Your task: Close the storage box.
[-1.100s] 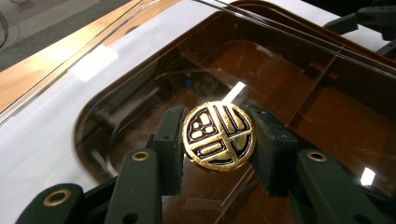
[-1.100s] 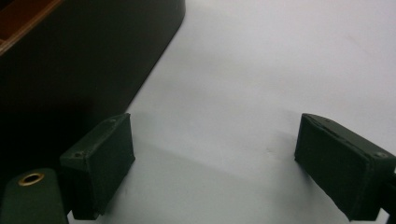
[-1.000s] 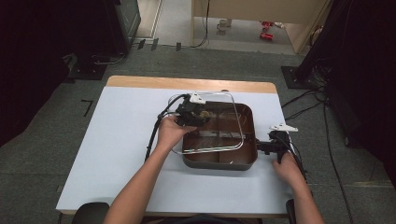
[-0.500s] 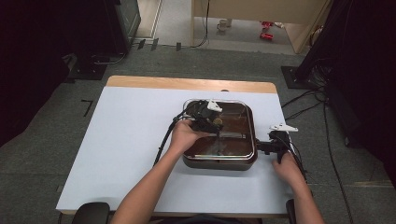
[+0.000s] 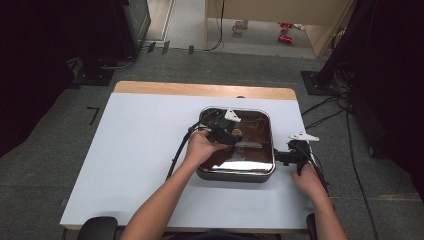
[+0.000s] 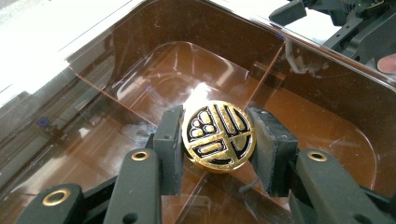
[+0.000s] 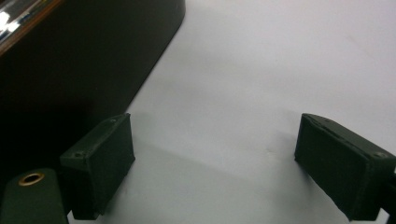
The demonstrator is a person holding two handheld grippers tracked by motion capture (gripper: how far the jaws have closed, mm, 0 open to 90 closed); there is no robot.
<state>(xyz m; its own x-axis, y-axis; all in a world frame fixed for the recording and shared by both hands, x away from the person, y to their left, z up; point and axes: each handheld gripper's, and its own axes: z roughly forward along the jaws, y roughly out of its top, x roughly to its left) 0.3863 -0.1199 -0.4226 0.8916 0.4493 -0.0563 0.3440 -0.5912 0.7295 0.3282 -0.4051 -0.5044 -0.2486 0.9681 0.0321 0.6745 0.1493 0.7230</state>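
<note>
Place: a lab or recording studio room, not a home.
Floor: grey carpet tiles (image 5: 165, 65) all around, with black tape marks (image 5: 93, 114) stuck on them.
Surface: one pale sheet over a wooden top (image 5: 150, 90), standing alone in the middle.
Surroundings: dark drapes (image 5: 30, 75) at left and right, black stands with flat bases (image 5: 317, 82) on the carpet.
Cabling: loose black cables (image 5: 325, 112) trail over the floor at the right.
Background: a light wooden partition (image 5: 280, 12) at the far end.
</note>
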